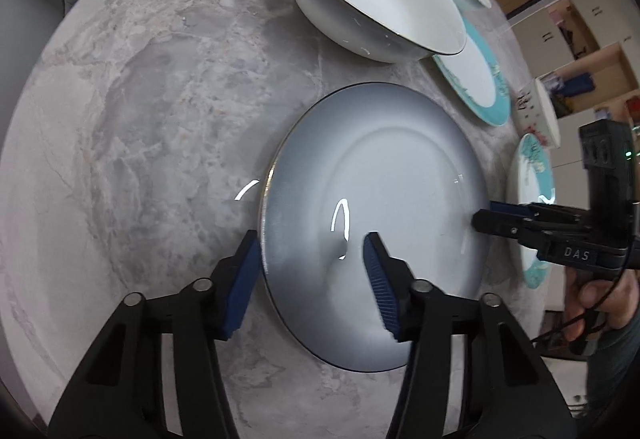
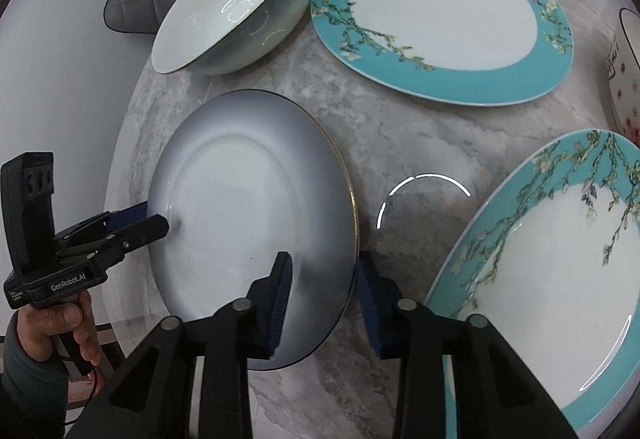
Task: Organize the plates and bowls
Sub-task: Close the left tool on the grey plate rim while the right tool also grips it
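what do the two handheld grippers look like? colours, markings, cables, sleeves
Both are matte black, with angular linkage arms, silver pivot pins and ribbed blue pads. The right gripper reads "DAS" in white, shows a green light and trails a thin black cable. The left gripper reads "GenRobot.AI" on its body. Dark grey-green sleeve on the left arm.

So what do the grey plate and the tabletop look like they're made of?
Grey plate: probably glazed ceramic or porcelain, with a glossy shaded grey surface, sharp lamp reflections and a thin dark-gold rim line. Tabletop: looks like polished grey marble or a marble-look slab, veined, mirroring the ring light; real stone or imitation, I cannot tell.
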